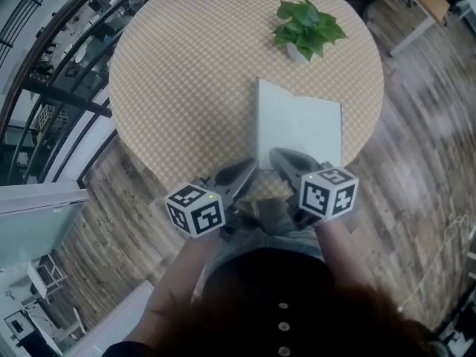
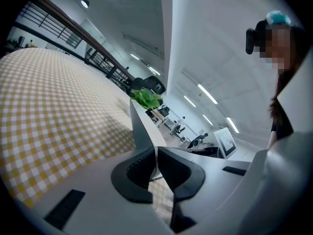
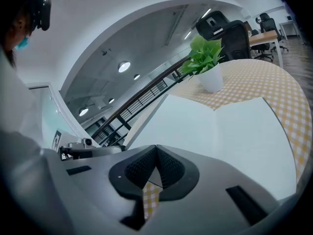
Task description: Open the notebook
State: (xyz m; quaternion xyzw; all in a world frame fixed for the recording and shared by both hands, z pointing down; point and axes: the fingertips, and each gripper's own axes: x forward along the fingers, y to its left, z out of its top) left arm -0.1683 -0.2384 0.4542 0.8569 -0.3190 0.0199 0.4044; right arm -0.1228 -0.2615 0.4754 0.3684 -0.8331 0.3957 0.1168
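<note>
The left gripper is clenched on the near edge of the notebook's cover, which stands upright out of its jaws. The right gripper has its tips pressed together at the near edge of the flat white page. Whether it nips paper I cannot tell.

The notebook lies toward 5 o'clock on the round checked table, with a potted plant at 1 o'clock. The opening looks half done. The next move probably calls for swinging the cover over toward 9 o'clock and laying it flat while the right side is held down.

Only the left gripper view shows the pinch itself. The head view reduces the cover to a thin upright edge, but it alone places both grippers at the table's 6 o'clock rim.
</note>
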